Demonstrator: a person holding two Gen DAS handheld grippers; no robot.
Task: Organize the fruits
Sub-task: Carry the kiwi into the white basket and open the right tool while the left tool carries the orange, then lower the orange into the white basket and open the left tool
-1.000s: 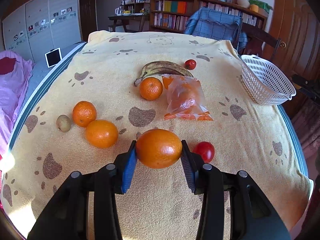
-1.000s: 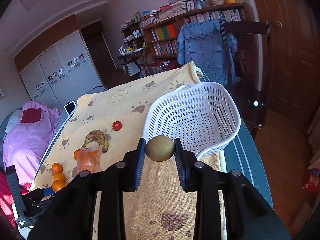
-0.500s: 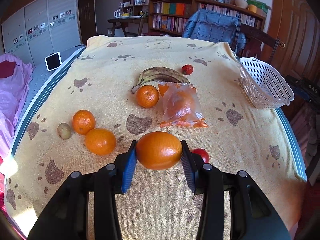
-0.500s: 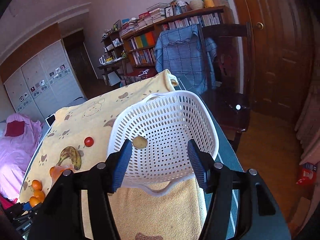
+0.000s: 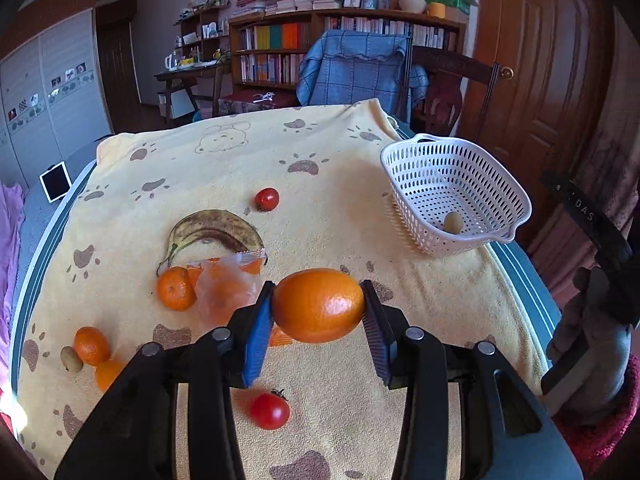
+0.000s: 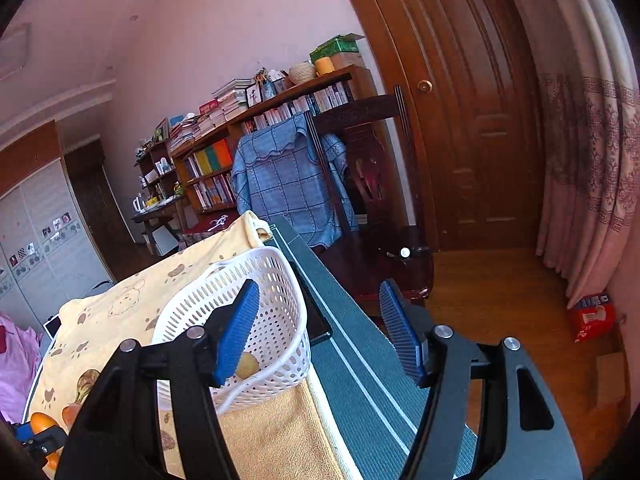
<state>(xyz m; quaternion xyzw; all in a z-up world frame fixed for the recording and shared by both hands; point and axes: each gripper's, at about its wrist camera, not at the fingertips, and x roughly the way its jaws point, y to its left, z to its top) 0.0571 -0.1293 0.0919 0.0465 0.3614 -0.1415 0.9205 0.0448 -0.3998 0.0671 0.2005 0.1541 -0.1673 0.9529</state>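
My left gripper [image 5: 318, 320] is shut on a large orange [image 5: 319, 305] and holds it above the yellow paw-print cloth [image 5: 240, 168]. The white perforated basket [image 5: 505, 184] stands at the table's right edge with one kiwi [image 5: 453, 222] inside. My right gripper [image 6: 320, 328] is open and empty, raised beside the basket [image 6: 288, 280]; the kiwi [image 6: 247, 365] shows behind its left finger. On the cloth lie a banana [image 5: 216, 230], a bag of oranges [image 5: 226, 282], three small oranges [image 5: 175, 289], two tomatoes [image 5: 269, 411] and a second kiwi [image 5: 71, 359].
A wooden chair with a blue cover [image 5: 360, 68] stands past the table's far end. A wooden door [image 6: 472, 120] and curtain [image 6: 592, 152] are on the right. A tablet [image 5: 55, 186] lies left of the table. The table's grey edge [image 6: 360, 360] runs under my right gripper.
My right gripper opened, dropped the kiwi into the basket, then lifted and swung right. My left gripper rose with the orange and turned toward the basket.
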